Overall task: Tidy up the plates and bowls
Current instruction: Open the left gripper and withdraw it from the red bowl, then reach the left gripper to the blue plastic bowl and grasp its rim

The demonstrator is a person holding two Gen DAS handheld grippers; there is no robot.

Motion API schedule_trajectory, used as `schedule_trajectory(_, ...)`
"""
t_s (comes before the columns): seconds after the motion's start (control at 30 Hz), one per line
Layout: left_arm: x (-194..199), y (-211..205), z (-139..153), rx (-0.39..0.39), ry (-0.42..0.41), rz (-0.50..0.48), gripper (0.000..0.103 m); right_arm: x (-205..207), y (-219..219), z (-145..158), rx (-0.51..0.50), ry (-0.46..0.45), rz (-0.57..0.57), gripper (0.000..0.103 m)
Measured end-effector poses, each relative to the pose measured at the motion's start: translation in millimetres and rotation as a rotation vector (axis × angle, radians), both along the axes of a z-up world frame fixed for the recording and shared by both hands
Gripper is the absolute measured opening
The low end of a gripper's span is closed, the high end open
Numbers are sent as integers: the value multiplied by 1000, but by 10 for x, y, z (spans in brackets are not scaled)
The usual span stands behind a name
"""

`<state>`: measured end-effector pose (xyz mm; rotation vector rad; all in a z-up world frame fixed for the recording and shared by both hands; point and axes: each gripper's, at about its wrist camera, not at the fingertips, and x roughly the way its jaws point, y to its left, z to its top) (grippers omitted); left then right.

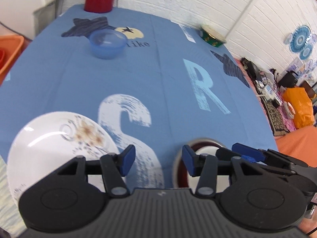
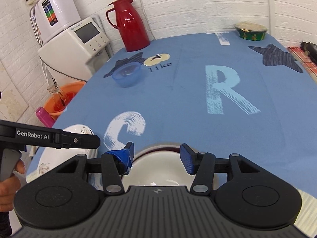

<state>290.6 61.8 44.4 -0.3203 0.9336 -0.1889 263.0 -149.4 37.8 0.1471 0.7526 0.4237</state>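
A white plate with a flower print [image 1: 59, 138] lies at the near left of the blue tablecloth. My left gripper [image 1: 158, 159] hovers open just right of it, with nothing between its fingers. A white bowl with a dark red rim [image 2: 158, 164] sits near the front edge, and my right gripper [image 2: 156, 154] stands open over it, one finger on each side of its far rim. That bowl [image 1: 200, 150] shows behind the left gripper's right finger. A translucent blue bowl [image 2: 127, 75] sits far left on the cloth. A green patterned bowl [image 2: 251, 31] stands at the far right edge.
A red thermos jug [image 2: 128, 25] stands at the table's far left corner, with white appliances [image 2: 75, 47] beyond it. An orange basin [image 2: 63, 99] sits below the left edge. A hand [image 2: 11, 184] holds the left gripper. Clutter and an orange bag [image 1: 299, 107] lie off right.
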Motion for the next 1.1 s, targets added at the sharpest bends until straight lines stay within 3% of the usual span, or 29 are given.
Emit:
schedule_trajectory(0.63, 643, 912, -100, 75, 17, 117, 51, 985, 700, -75, 1, 116, 72, 40)
schedule_trajectory(0.83, 1147, 1256, -97, 52, 4, 153, 51, 1505, 987, -51, -50, 126, 92, 41)
schedule_trajectory(1.1, 1992, 1523, -132, -8, 4, 189, 52, 2394, 1344, -91, -20, 129, 77, 41)
